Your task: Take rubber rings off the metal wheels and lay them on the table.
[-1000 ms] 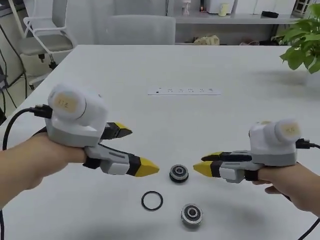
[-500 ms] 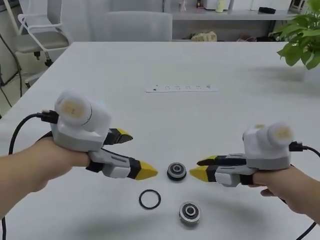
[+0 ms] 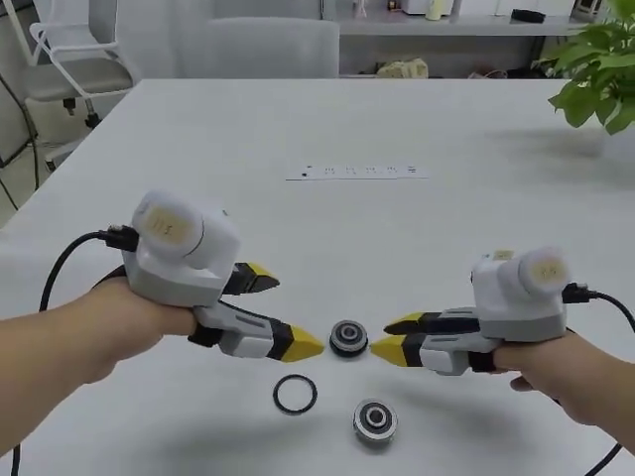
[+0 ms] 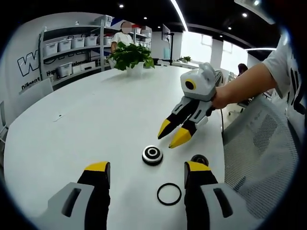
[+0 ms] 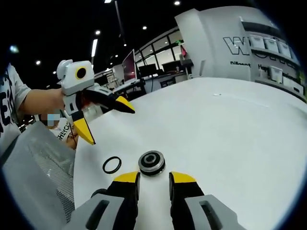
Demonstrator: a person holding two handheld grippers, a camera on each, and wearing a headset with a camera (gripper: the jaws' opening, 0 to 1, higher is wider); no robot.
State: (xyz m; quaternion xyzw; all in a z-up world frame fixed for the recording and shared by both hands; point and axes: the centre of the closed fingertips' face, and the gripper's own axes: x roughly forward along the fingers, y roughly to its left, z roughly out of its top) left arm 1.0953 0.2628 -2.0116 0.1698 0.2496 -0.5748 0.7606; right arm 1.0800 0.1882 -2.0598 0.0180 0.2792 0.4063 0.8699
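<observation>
Flanking a wheel [image 3: 348,338] on the table [image 3: 417,238], left gripper [image 3: 290,312] and right gripper [image 3: 387,335] stand open

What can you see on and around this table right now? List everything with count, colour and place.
white table: one, white, under everything.
round metal wheels: two, silver with black; one between the gripper tips, one nearer the person.
loose black rubber ring: one, black, flat on the table, left of the nearer wheel.
flat white strip with small marks: one, mid-table.
potted plant: one, green, far right.
chairs: two, white at far left, grey beyond the far edge.
left gripper: white and grey, yellow tips, jaws wide open.
right gripper: same colours, jaws slightly open.
hands: two, left, right, holding the grippers.
</observation>
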